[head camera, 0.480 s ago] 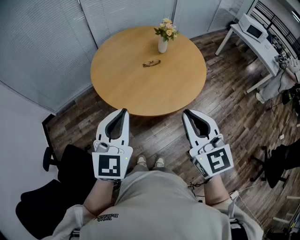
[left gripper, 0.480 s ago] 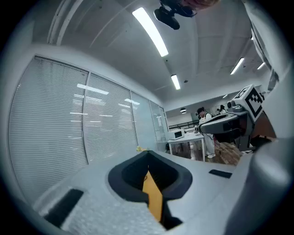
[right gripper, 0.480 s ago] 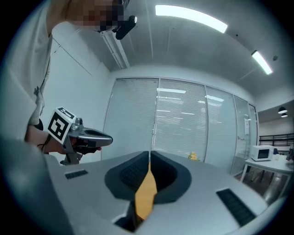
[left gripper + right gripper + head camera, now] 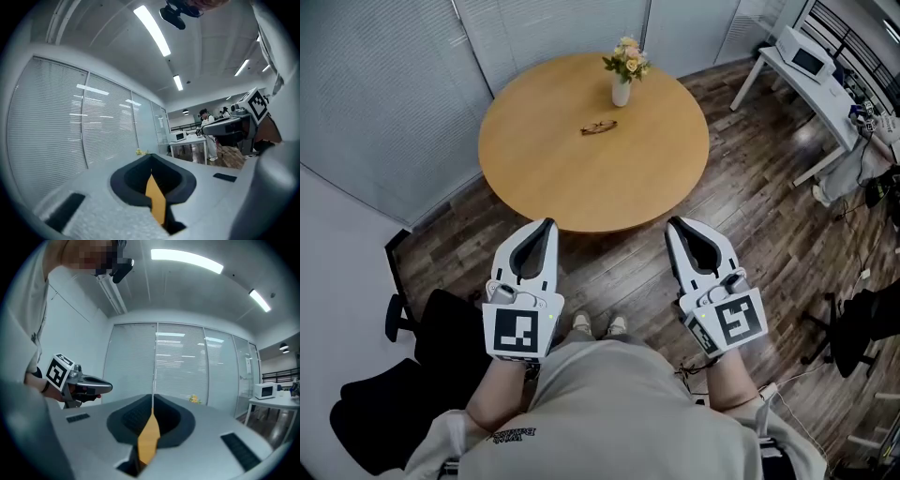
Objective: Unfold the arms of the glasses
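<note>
A pair of folded glasses [image 4: 598,127] lies on the round wooden table [image 4: 544,169], just short of a white vase of flowers [image 4: 622,84]. Both grippers hang well short of the table, above the wooden floor in front of the person. My left gripper [image 4: 547,225] is shut with nothing in it, its jaws pressed together in the left gripper view [image 4: 151,164]. My right gripper [image 4: 674,226] is likewise shut and empty, jaws meeting in the right gripper view [image 4: 153,401]. The glasses do not show in either gripper view.
Blinds and glass walls stand behind the table. A white desk [image 4: 811,89] with a microwave [image 4: 806,58] is at the right. Black office chairs stand at lower left [image 4: 412,375] and right [image 4: 862,323]. Other people [image 4: 208,136] stand far off by a desk.
The head view has shifted slightly, so the table and glasses sit a little further left. Both grippers stay where they were.
</note>
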Tool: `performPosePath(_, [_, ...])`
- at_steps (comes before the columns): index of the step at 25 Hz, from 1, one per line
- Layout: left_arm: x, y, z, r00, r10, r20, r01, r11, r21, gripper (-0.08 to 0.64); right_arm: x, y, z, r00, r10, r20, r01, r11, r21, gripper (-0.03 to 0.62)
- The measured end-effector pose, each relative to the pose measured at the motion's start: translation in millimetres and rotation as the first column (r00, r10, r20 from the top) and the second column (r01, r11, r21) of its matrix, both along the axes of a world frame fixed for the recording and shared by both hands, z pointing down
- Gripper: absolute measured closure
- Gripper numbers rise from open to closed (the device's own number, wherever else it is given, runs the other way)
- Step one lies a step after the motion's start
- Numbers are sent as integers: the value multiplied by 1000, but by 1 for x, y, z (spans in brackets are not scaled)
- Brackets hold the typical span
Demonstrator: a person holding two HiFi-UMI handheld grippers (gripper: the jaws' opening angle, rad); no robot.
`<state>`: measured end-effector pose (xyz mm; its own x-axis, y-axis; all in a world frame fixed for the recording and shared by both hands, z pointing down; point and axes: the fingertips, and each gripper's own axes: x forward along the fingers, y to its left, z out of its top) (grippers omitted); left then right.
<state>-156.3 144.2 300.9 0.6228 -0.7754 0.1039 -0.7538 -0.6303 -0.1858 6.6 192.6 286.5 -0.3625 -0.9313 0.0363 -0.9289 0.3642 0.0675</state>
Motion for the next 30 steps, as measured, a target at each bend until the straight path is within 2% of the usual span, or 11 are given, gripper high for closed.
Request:
performPosePath(4, [12, -1, 4, 999, 11, 34, -11, 1000, 18, 538, 11, 0, 2, 1000, -9, 13, 9, 1000, 0, 557])
performPosePath(18, [51, 6, 14, 997, -22, 69, 21, 1000, 13, 538, 50, 1, 13, 998, -43, 40, 43, 999, 6, 557])
performPosePath(30, [62, -18, 19, 996, -24, 88, 22, 999, 25, 538, 60, -19, 25, 997, -52, 56, 53, 998, -15, 557])
